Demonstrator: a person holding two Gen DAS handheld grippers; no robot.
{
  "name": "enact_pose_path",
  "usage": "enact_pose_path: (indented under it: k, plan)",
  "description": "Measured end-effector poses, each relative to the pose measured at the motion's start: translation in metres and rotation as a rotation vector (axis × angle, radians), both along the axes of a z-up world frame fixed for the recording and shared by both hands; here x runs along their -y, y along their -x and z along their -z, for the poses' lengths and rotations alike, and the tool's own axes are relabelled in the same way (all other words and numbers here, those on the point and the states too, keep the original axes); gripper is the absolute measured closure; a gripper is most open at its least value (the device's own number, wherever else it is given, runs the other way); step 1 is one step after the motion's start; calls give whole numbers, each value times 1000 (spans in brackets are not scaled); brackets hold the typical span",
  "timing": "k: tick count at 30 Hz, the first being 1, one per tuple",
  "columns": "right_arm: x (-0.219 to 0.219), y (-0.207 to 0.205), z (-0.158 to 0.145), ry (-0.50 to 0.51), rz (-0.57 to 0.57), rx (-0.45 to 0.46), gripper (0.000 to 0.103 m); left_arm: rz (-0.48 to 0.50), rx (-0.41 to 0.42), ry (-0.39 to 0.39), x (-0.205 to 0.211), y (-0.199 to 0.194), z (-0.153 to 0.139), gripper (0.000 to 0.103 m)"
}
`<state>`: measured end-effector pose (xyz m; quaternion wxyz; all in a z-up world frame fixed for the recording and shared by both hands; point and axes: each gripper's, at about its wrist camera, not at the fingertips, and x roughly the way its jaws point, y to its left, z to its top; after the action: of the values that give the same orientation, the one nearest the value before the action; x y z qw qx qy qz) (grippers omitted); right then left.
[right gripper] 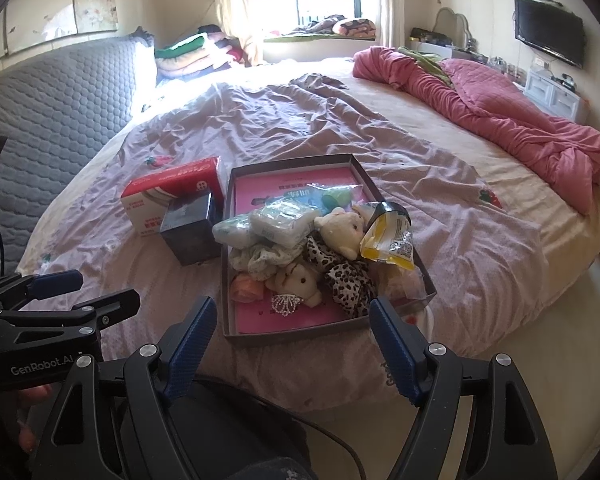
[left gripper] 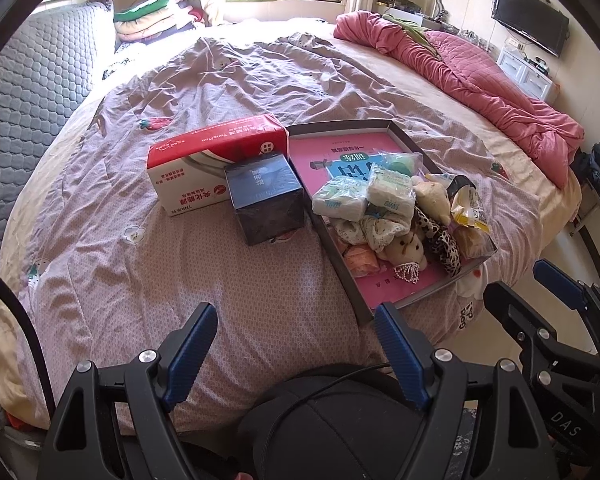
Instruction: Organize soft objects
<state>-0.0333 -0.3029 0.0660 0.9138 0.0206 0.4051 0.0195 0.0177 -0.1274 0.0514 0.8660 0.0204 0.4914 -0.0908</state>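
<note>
Both tools released above the bed
Left gripper [left gripper: 296, 344] and right gripper [right gripper: 290, 340] gape empty; grabbing the heaped tray [right gripper: 226, 216] could spill toys.

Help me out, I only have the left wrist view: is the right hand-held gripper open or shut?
Observer: Open wide. In its own view, the right hand-held gripper has nothing between its fingers.
Reviewer: What is it aimed at?
Observer: The tray. Its near wall sits between the fingertips, with the tiara just behind it.
Reviewer: Can you see who holds the left one?
Observer: Only the fingers of a hand, below the left hand-held gripper.
</note>
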Motion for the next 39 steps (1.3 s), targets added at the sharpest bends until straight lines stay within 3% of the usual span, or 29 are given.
enact_pose_path:
  k: [39]
  plan:
    - [-4,0,4,-6,-13,-26,23,-45,-25,-1,-11,-1,7,23]
